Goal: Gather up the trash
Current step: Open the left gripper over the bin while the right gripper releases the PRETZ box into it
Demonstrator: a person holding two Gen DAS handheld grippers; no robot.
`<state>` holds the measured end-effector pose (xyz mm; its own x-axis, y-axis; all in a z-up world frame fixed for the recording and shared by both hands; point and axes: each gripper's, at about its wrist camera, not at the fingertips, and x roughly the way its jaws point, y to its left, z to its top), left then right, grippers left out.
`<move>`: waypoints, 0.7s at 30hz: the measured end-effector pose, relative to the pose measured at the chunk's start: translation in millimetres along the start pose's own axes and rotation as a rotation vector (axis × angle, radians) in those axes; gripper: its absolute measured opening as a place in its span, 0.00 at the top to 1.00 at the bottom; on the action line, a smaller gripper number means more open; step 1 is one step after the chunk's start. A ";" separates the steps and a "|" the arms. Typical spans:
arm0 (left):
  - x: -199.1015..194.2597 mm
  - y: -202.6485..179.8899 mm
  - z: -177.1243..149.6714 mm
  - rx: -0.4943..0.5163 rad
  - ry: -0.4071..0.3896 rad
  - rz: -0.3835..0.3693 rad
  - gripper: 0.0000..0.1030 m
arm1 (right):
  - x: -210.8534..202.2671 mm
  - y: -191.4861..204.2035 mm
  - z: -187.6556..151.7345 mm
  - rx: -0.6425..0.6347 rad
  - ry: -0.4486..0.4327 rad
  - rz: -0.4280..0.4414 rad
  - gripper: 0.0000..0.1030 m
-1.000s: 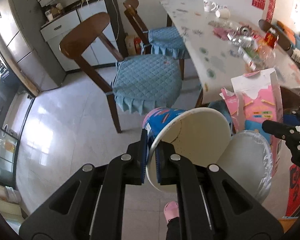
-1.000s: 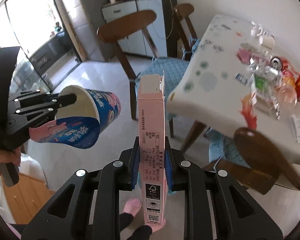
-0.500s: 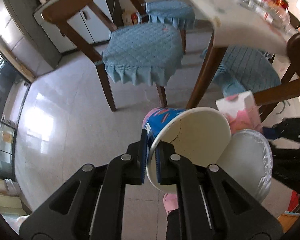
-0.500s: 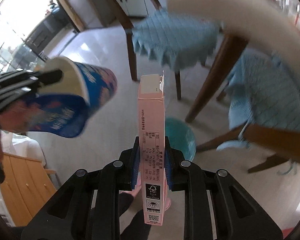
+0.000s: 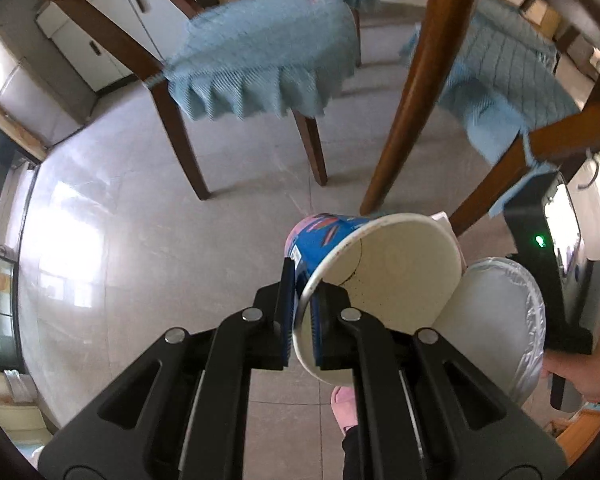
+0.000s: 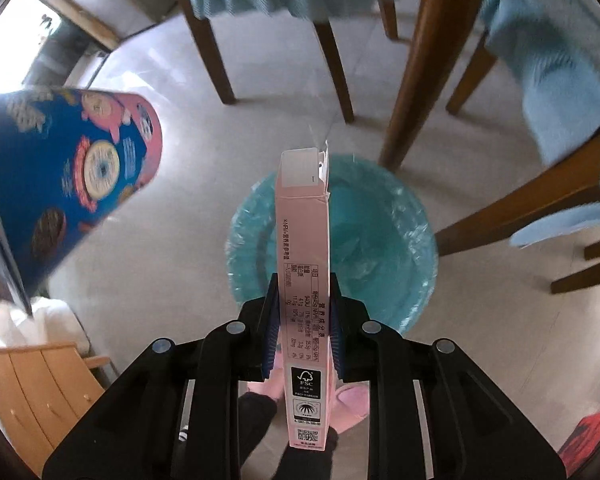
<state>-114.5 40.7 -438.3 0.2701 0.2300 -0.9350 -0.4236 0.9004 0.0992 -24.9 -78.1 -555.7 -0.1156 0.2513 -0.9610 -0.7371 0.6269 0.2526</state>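
My left gripper (image 5: 302, 320) is shut on the rim of a blue paper cup (image 5: 376, 268) with a cream inside, its foil lid (image 5: 500, 328) hanging off to the right. The cup also shows at the left of the right wrist view (image 6: 68, 172). My right gripper (image 6: 302, 332) is shut on a tall pink carton (image 6: 304, 280), held upright above a teal-lined trash bin (image 6: 392, 240) on the floor beside a table leg. The other hand-held gripper (image 5: 560, 272) shows at the right of the left wrist view.
Wooden chairs with blue cushions (image 5: 260, 56) and the brown table leg (image 5: 412, 92) stand just beyond the bin. A light wooden cabinet (image 6: 36, 392) is at the lower left. The floor is pale tile (image 5: 120, 220). Pink slippers (image 6: 352, 396) are below.
Both grippers have dropped from table height down toward the floor, still holding the cup and the carton. The teal bin now lies right under the carton.
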 end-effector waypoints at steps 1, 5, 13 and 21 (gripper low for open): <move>11.0 -1.4 -3.3 -0.001 0.012 -0.010 0.94 | 9.3 -1.7 -0.4 0.011 0.004 -0.009 0.78; 46.5 -10.2 -14.7 0.016 0.041 -0.033 0.94 | 38.6 -8.8 -3.5 0.047 0.012 -0.016 0.78; 110.8 -36.4 -27.7 0.076 0.084 -0.079 0.94 | 64.8 -30.6 -0.6 0.124 0.046 -0.052 0.74; 131.7 -55.8 -26.9 0.121 0.104 -0.086 0.69 | 53.4 -43.8 -10.1 0.121 0.038 -0.050 0.52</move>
<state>-78.6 10.8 -576.1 0.2077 0.1163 -0.9713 -0.2941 0.9544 0.0514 -5.6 -99.6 -619.2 -0.1077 0.1907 -0.9757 -0.6570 0.7229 0.2138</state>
